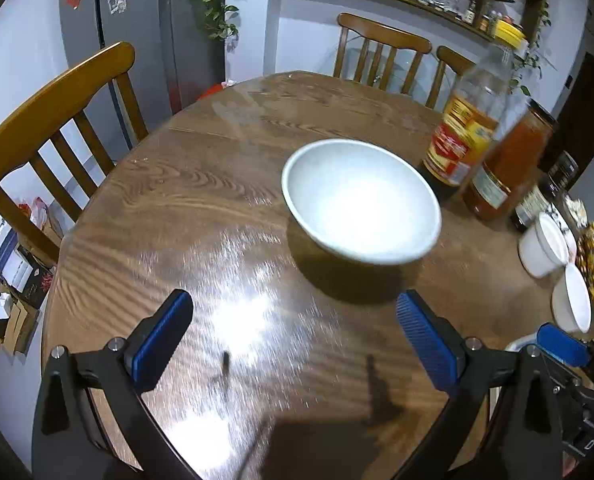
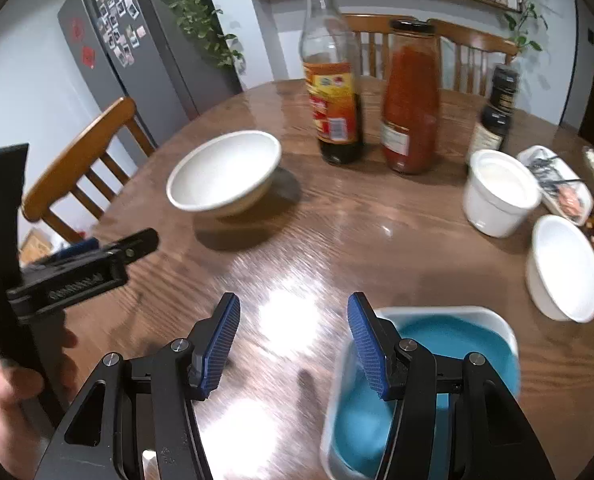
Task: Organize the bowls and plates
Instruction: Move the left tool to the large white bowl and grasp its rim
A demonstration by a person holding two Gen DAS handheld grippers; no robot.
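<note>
A large white bowl (image 1: 361,200) (image 2: 225,172) stands alone on the round wooden table (image 1: 201,200) (image 2: 337,240). My left gripper (image 1: 293,328) hovers short of it, open, with only tabletop between its blue pads. My right gripper (image 2: 295,340) is open too and holds nothing. Its right finger overlaps the left rim of a square dish (image 2: 457,344), blue inside with a white rim. Two small white cups (image 2: 497,192) (image 2: 565,268) sit to the right. A hand holds the left gripper's body (image 2: 77,268) at the left edge of the right wrist view.
Behind the bowl stand a soy sauce bottle (image 2: 333,92), a red sauce jar (image 2: 411,100) and a dark bottle (image 2: 495,112). A patterned dish (image 2: 557,180) and snack packets lie at the far right. Wooden chairs (image 1: 57,120) (image 1: 381,48) ring the table.
</note>
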